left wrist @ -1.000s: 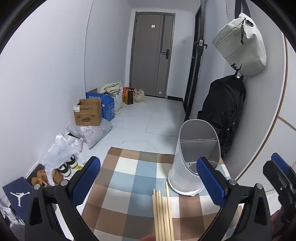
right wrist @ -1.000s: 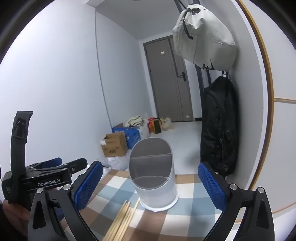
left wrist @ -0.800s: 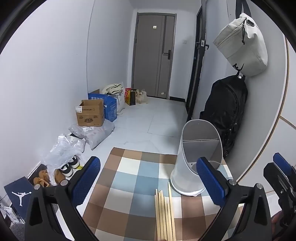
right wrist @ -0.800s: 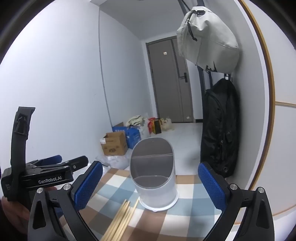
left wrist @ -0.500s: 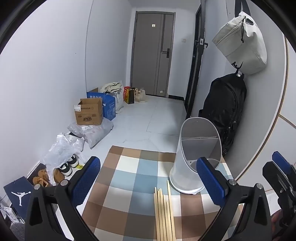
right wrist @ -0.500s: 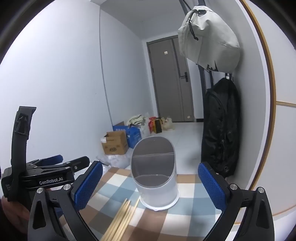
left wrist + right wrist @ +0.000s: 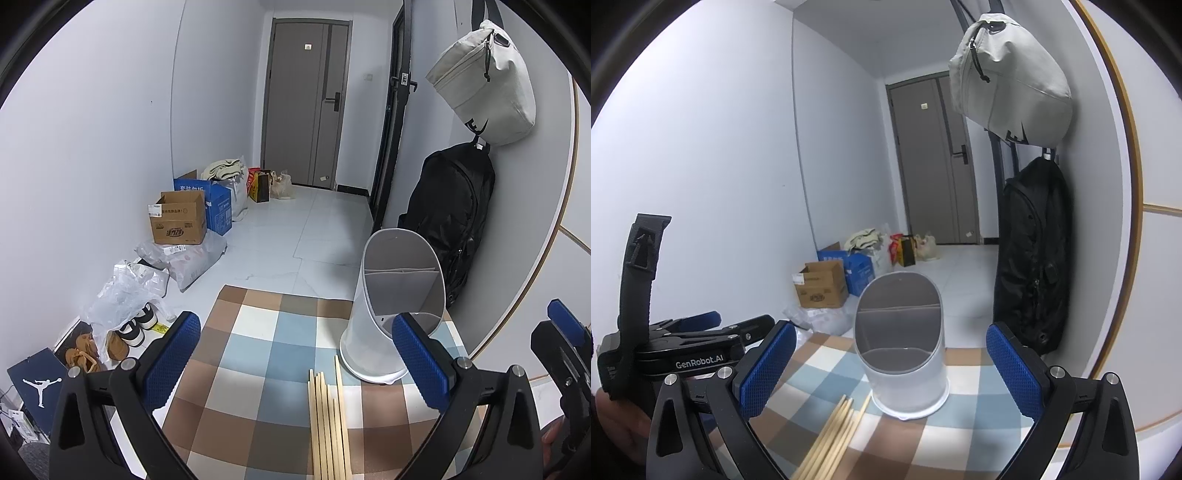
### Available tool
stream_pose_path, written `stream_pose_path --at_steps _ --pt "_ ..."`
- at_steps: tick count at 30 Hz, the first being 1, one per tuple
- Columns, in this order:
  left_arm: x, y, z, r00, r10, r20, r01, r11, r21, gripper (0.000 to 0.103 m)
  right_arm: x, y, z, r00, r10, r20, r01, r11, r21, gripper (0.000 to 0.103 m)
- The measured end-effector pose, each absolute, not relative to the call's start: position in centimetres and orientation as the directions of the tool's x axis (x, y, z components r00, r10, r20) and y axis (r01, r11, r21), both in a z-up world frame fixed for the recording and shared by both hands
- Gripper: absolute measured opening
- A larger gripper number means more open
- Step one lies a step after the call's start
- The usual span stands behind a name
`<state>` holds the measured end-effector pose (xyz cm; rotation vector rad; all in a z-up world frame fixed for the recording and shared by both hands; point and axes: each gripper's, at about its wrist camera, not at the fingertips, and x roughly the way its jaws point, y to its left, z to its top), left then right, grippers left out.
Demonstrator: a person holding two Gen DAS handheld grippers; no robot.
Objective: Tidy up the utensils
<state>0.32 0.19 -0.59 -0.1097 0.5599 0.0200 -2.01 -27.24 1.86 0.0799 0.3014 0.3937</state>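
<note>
A bundle of pale wooden chopsticks [image 7: 328,424] lies flat on a checked cloth [image 7: 258,354] of blue, brown and cream squares that covers the desk. The sticks lie side by side, their far tips pointing toward a white utensil holder [image 7: 391,306] and stopping just short of its base. In the right wrist view the same chopsticks [image 7: 834,432] fan slightly, one stick lying a little apart on the holder's side. The utensil holder [image 7: 901,347] stands upright on the cloth, its tall back wall rising above a lower front rim, with a divider across the grey inside; no utensil shows in it.

The left claw [image 7: 299,365] is spread wide, its blue pads well apart, with nothing between them; the chopsticks lie below the gap, nearer the right-hand pad, which overlaps the holder's lower edge in the picture. Whether any pad touches anything cannot be told. The right claw [image 7: 892,369] is likewise wide open and empty, framing the holder between its pads.

A hand [image 7: 617,428] holds the left tool at the right wrist view's lower left edge. Beyond the desk, a black backpack [image 7: 454,218] and a grey bag [image 7: 484,85] hang on the right wall. Cardboard boxes [image 7: 181,218] stand on the tiled floor along the left wall.
</note>
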Motion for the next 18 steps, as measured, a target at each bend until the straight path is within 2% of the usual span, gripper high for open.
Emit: stream_pose_path --at_steps 18 --pt "0.21 -0.08 -0.52 0.850 -0.010 -0.527 -0.040 0.996 -0.084 0.101 -2.10 -26.92 1.67 0.877 0.393 -0.276 -0.374 0.920 0.121 0.103"
